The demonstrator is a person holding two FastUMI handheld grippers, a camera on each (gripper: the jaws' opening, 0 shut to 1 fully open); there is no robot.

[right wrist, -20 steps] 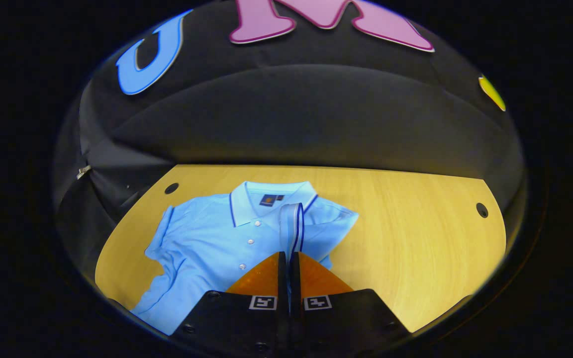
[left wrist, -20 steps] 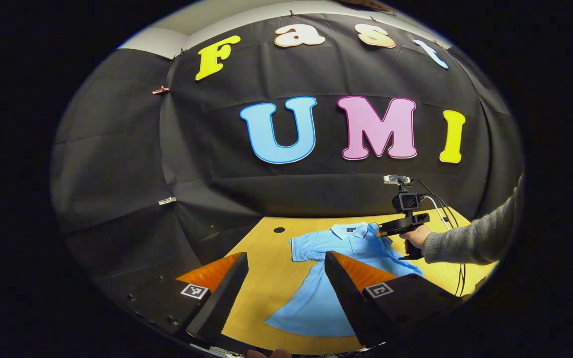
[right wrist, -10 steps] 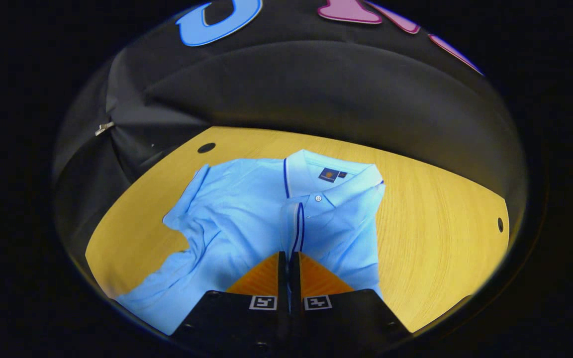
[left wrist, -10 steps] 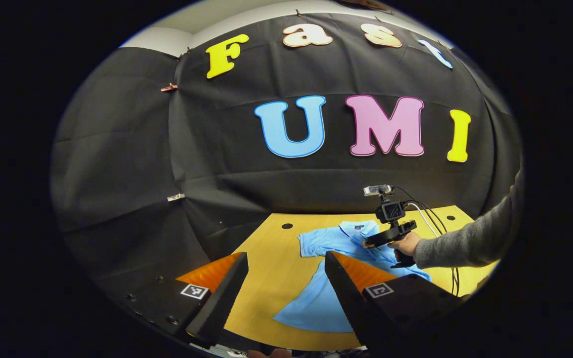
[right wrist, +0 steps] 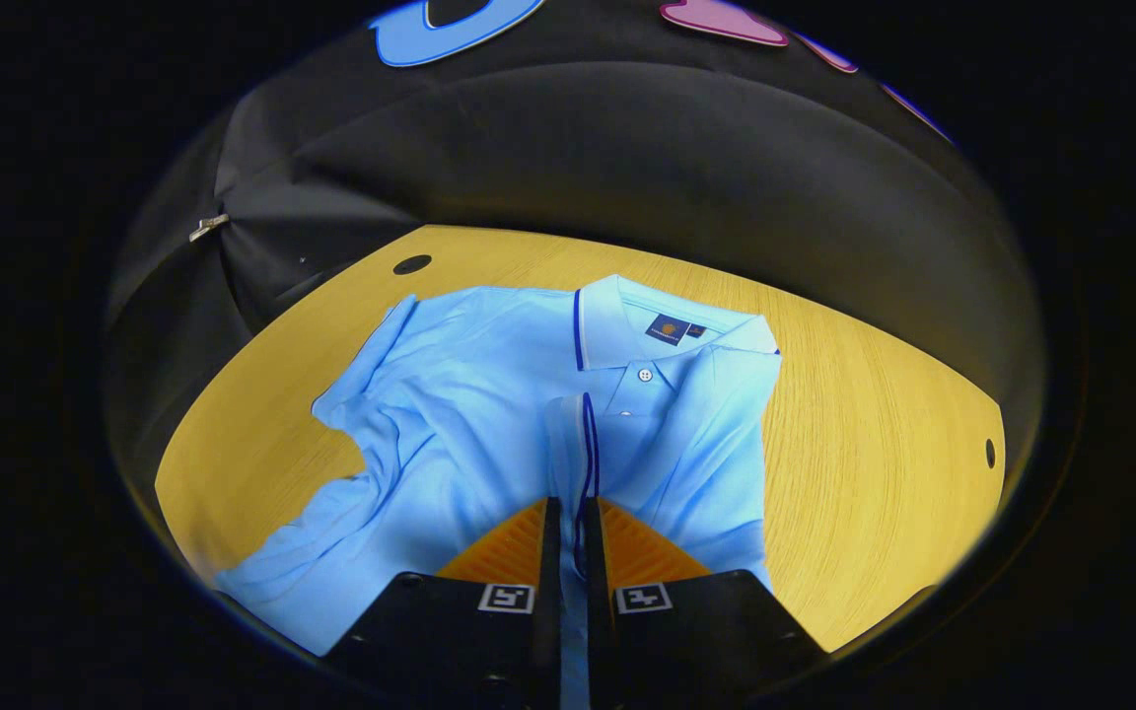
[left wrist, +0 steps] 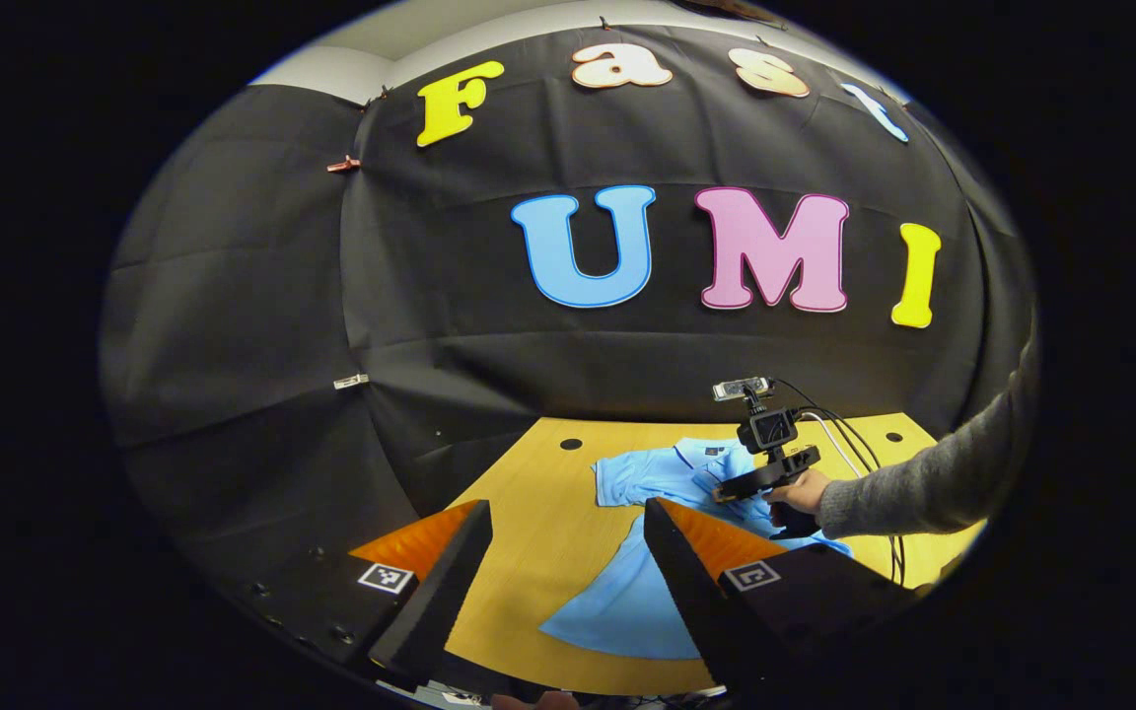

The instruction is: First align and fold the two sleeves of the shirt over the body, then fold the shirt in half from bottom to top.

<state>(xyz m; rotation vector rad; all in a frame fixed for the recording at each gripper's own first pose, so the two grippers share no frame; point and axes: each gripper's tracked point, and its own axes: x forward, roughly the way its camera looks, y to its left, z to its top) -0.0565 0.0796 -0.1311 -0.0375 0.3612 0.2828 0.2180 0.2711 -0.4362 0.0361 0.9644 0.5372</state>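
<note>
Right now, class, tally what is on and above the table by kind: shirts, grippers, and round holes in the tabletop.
Shirts: 1, the light blue polo shirt.
Grippers: 2, the left gripper and the right gripper.
Round holes in the tabletop: 2, the left hole and the right hole.
Total: 5.

shirt point(right wrist: 489, 414) hem cut off by right claw point(right wrist: 568, 513), chest label point(right wrist: 669, 331) too small to tell

Nothing here can be read: the small dark tag point(right wrist: 668, 330) inside the shirt point(right wrist: 469, 414) collar is too small to make out, and the square black-and-white markers point(right wrist: 506, 598) on the gripper bodies carry only patterns
</note>
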